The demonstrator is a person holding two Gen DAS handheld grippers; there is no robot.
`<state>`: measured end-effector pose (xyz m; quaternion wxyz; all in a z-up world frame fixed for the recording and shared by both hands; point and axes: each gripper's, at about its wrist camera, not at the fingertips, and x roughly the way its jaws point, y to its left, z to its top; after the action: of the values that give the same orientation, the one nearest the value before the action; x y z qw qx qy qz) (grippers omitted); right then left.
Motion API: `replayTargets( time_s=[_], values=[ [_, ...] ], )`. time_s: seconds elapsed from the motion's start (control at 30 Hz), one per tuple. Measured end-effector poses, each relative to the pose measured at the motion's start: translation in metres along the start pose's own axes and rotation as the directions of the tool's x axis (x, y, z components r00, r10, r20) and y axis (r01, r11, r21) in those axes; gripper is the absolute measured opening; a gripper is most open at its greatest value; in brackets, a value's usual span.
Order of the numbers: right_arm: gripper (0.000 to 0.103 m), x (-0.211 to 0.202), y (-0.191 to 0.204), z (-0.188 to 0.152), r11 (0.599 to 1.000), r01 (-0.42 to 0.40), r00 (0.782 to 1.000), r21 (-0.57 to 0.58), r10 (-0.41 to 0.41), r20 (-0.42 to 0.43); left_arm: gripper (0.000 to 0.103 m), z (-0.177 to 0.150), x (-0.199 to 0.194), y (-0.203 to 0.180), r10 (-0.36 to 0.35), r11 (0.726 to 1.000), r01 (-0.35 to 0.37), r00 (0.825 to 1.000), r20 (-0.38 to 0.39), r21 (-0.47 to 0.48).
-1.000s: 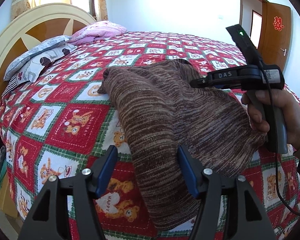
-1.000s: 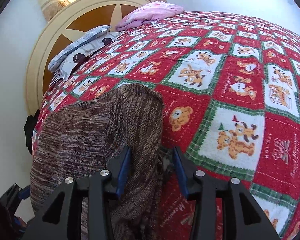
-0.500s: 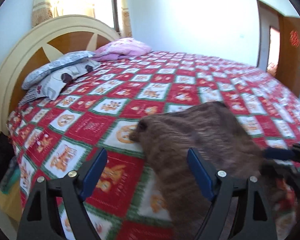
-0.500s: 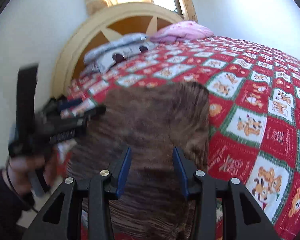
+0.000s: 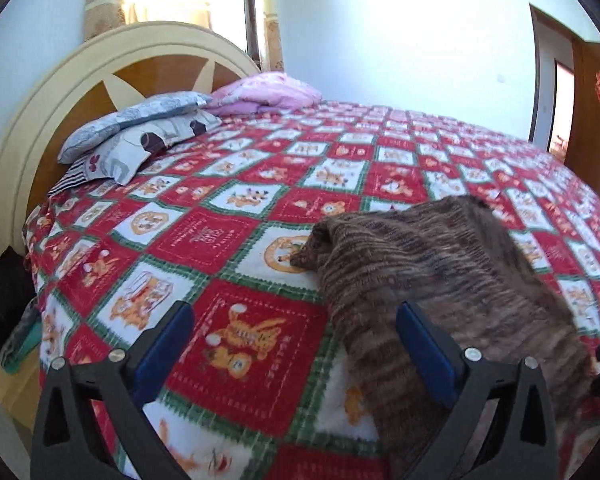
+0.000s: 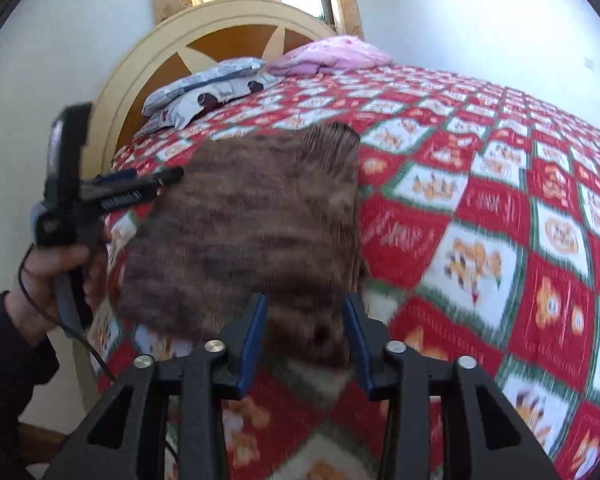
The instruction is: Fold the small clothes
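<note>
A brown striped knit garment (image 5: 432, 276) lies folded on the red, white and green bear-print bedspread (image 5: 236, 240). My left gripper (image 5: 292, 344) is wide open and empty, with its right finger at the garment's left edge. The garment also shows in the right wrist view (image 6: 260, 232), blurred. My right gripper (image 6: 306, 334) is open, and its jaws stand over the garment's near end without closing on it. The left gripper (image 6: 168, 178) shows there at the garment's left edge, held by a hand.
Grey patterned pillows (image 5: 140, 136) and a pink pillow (image 5: 268, 94) lie by the round wooden headboard (image 5: 100, 76). A wooden door (image 5: 592, 120) stands at the far right. Dark clothes (image 5: 4, 300) hang off the bed's left edge.
Both grippers have pulled back from the garment and lifted. The left gripper has opened wider and shifted left. The garment now lies flat and folded on the bed.
</note>
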<state>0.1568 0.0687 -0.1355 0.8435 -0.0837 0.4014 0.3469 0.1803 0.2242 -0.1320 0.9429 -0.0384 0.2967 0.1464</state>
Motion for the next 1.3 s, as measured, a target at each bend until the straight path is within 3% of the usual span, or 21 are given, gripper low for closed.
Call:
replayTargets(
  time_s=[0.07, 0.1, 0.17, 0.3, 0.43, 0.63, 0.7, 0.83, 0.97, 1.3],
  values=[
    [0.008, 0.006, 0.0, -0.005, 1.0, 0.005, 1.0, -0.003, -0.005, -0.024, 0.103, -0.005, -0.009, -0.005, -0.01, 1.0, 0.01, 1.0, 0.002, 0.024],
    [0.006, 0.009, -0.002, -0.007, 1.0, 0.012, 0.999, 0.004, -0.012, -0.034, 0.103, -0.007, -0.008, -0.007, -0.008, 0.999, 0.009, 1.0, -0.011, 0.033],
    [0.005, 0.009, -0.008, -0.013, 0.999, 0.018, 0.998, 0.032, -0.016, -0.059, 0.103, -0.013, -0.011, -0.007, -0.002, 1.0, 0.003, 1.0, -0.03, 0.023],
    [0.006, -0.004, -0.023, -0.029, 0.994, 0.031, 0.998, 0.106, -0.024, -0.065, 0.103, -0.019, -0.023, 0.001, -0.062, 0.998, 0.059, 0.995, -0.081, -0.039],
    [0.007, -0.007, -0.02, -0.035, 0.993, 0.048, 0.997, 0.112, -0.04, -0.069, 0.103, -0.031, -0.044, -0.002, -0.067, 0.998, 0.068, 0.994, -0.087, 0.002],
    [0.028, -0.048, 0.005, -0.029, 0.991, 0.075, 0.996, 0.108, -0.079, 0.04, 0.103, -0.028, -0.083, -0.004, -0.083, 0.996, 0.084, 0.995, -0.056, 0.015],
    [0.044, -0.069, 0.02, -0.028, 0.994, 0.07, 0.992, 0.079, -0.078, 0.099, 0.103, -0.022, -0.1, -0.004, -0.078, 0.997, 0.078, 0.997, -0.017, 0.01],
    [0.045, -0.111, 0.052, -0.027, 0.991, 0.13, 0.966, -0.022, -0.122, 0.227, 0.103, -0.013, -0.122, -0.007, -0.106, 0.994, 0.107, 0.994, 0.032, -0.012],
    [0.045, -0.138, 0.062, -0.031, 0.986, 0.163, 0.941, -0.038, -0.143, 0.306, 0.103, -0.009, -0.137, -0.016, -0.112, 0.994, 0.111, 0.991, 0.068, 0.014],
    [0.046, -0.156, 0.055, -0.03, 0.985, 0.172, 0.921, 0.0, -0.161, 0.356, 0.103, -0.013, -0.147, -0.029, -0.115, 0.993, 0.112, 0.991, 0.075, 0.047]
  ],
)
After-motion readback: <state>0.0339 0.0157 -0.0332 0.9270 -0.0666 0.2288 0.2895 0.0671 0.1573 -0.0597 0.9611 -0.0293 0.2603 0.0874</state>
